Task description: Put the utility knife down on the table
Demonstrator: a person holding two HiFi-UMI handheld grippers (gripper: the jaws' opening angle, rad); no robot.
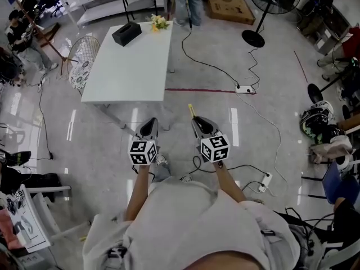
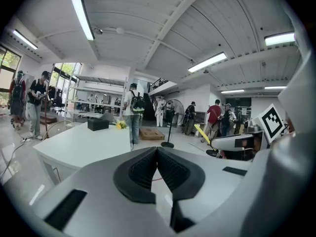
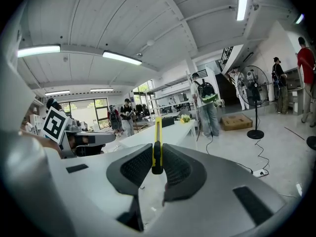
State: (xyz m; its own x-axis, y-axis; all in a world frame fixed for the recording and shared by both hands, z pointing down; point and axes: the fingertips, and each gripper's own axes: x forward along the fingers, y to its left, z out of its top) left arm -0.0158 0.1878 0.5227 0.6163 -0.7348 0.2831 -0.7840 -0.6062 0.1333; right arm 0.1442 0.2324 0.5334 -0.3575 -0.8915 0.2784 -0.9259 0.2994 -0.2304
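A yellow utility knife [image 3: 157, 142] stands upright between the pads of my right gripper [image 3: 157, 154], which is shut on it. In the head view the knife's yellow tip [image 1: 191, 110] pokes out ahead of the right gripper [image 1: 199, 122], over the floor short of the white table [image 1: 129, 61]. My left gripper [image 1: 149, 127] is level with it on the left, jaws meeting at the tips [image 2: 157, 149] with nothing between them. The left gripper view also catches the knife [image 2: 201, 132] off to its right and the table [image 2: 84, 144] ahead to the left.
A black box [image 1: 126, 33] and yellow flowers [image 1: 159, 22] sit at the table's far end. A wire chair [image 1: 84, 58] stands at its left. Cables and a power strip [image 1: 244, 89] cross the floor on the right. A fan [image 1: 270, 4], a cardboard box [image 1: 229, 8] and people stand beyond.
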